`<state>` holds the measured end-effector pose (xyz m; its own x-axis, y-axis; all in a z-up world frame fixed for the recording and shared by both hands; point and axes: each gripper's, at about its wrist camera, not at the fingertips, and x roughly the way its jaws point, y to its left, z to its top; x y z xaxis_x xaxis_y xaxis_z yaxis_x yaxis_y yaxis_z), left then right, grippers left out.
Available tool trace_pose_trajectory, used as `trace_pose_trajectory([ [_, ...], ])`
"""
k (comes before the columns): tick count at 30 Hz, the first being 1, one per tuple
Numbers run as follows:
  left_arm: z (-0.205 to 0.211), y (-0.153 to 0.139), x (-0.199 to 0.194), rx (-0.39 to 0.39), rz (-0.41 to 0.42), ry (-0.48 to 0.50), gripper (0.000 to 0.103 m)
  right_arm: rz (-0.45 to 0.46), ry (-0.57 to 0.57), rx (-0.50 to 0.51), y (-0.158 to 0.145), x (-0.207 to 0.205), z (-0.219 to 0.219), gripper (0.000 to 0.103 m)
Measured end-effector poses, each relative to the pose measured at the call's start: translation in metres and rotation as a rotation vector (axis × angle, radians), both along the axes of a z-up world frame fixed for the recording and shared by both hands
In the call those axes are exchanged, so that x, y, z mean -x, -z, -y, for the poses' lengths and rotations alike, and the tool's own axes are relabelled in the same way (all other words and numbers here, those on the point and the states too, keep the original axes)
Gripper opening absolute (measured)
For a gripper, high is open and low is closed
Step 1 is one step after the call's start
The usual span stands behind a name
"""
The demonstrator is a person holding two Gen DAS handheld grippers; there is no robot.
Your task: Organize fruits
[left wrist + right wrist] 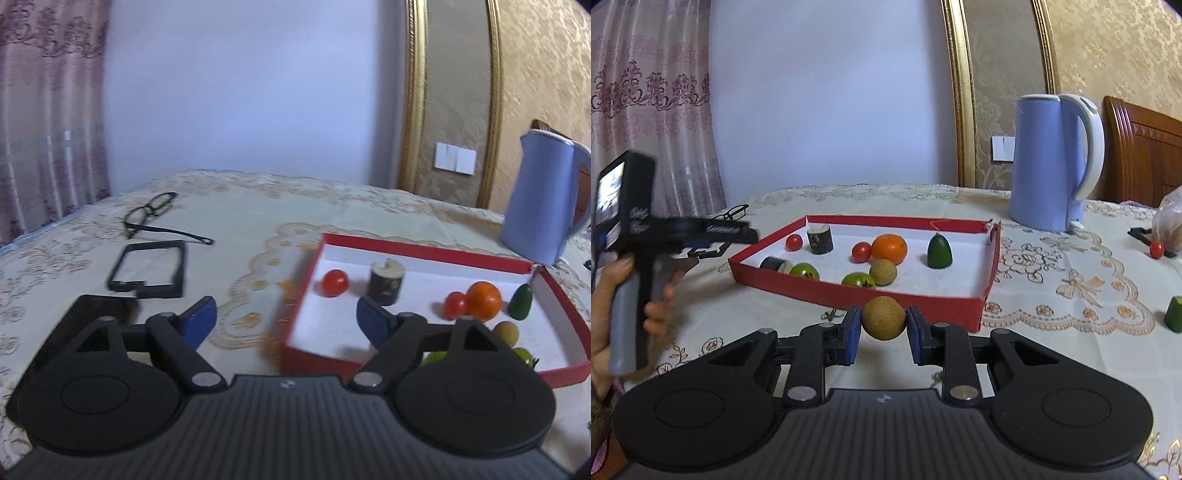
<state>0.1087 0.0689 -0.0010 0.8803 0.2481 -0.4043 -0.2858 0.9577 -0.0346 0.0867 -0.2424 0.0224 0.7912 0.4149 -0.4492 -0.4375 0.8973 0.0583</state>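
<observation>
My right gripper (882, 325) is shut on a round brown fruit (884, 318), just in front of the red box (849, 291). Inside the box lie an orange (889, 248), two red tomatoes (793, 242) (861, 252), two green tomatoes (805, 271) (858, 279), another brown fruit (882, 272), a green cone-shaped fruit (939, 252) and a dark cane piece (820, 239). My left gripper (286, 319) stands open and holds nothing, at the left corner of the red box (406, 249). In the right wrist view a hand (605, 295) holds its handle.
A blue kettle (1052, 162) stands behind the box's right end. Right of the box lie a red tomato (1156, 249), a green fruit piece (1174, 319) and a plastic bag (1171, 218). Glasses (155, 214) and a black frame (147, 269) lie to the left.
</observation>
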Motion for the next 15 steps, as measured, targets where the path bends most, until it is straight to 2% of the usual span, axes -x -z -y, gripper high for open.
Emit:
trace_pose_trajectory([
  [8,0.007,0.004,0.012,-0.078,0.008,-0.033,0.094,0.009,0.006,0.007,-0.010,-0.017,-0.006,0.026],
  [15,0.009,0.008,0.010,-0.080,-0.003,-0.022,0.098,0.010,0.024,0.036,-0.015,-0.035,-0.007,0.026],
])
